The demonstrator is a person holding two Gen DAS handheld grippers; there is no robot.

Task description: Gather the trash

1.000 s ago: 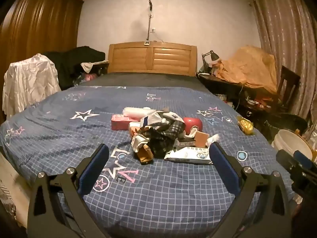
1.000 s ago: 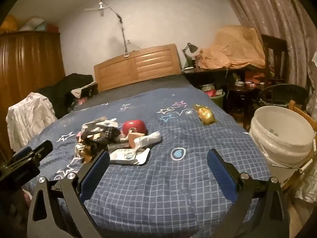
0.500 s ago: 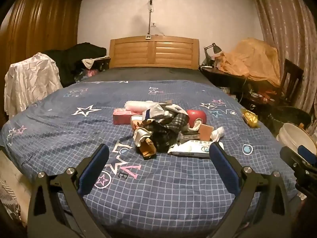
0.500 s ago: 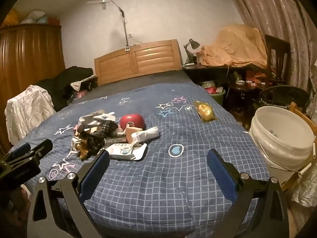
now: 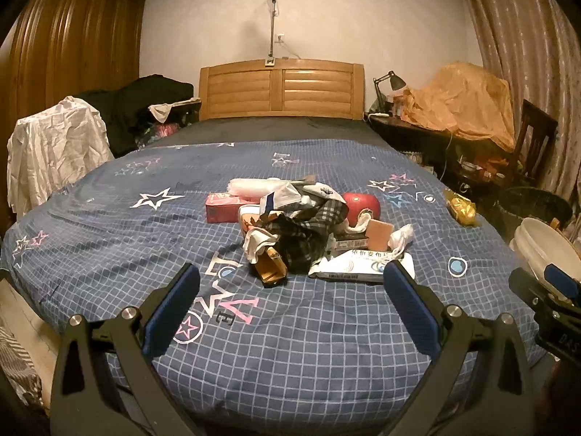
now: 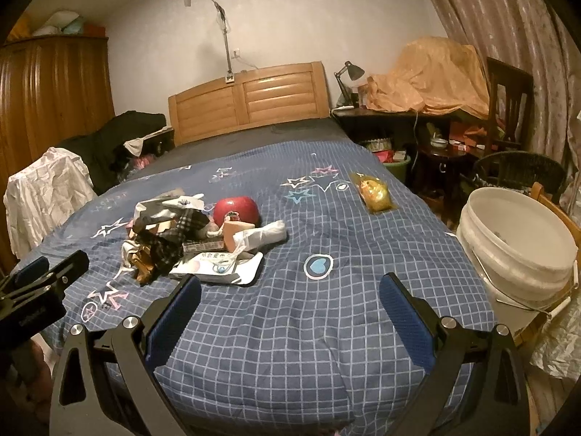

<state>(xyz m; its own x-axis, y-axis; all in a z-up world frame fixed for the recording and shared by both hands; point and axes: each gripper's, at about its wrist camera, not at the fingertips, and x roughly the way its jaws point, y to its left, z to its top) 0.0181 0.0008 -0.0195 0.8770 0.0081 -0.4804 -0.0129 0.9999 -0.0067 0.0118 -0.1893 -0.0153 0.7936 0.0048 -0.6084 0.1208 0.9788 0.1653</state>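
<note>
A heap of trash [image 5: 301,229] [image 6: 174,239] lies mid-bed on the blue checked cover [image 5: 290,345]: a checked wrapper, a white wipes pack [image 5: 359,267] [image 6: 221,267], a pink box [image 5: 227,208], a red round tin [image 5: 363,205] [image 6: 236,209] and a white crumpled bag [image 6: 261,234]. A gold packet [image 5: 460,207] [image 6: 374,190] lies apart at the right. A white bucket [image 6: 515,250] [image 5: 544,247] stands beside the bed's right edge. My left gripper [image 5: 290,305] hangs open and empty short of the heap. My right gripper [image 6: 290,309] is open and empty over bare cover.
A wooden headboard [image 5: 281,89] stands at the far end. A white cloth over a chair [image 5: 54,149] is on the left, a cluttered desk with an orange cover [image 6: 428,76] and lamp on the right. A dark basket [image 6: 523,170] sits behind the bucket.
Both grippers have risen and drawn back slightly; the heap sits a little farther ahead in each view. Both stay open. Nothing on the bed has moved.
</note>
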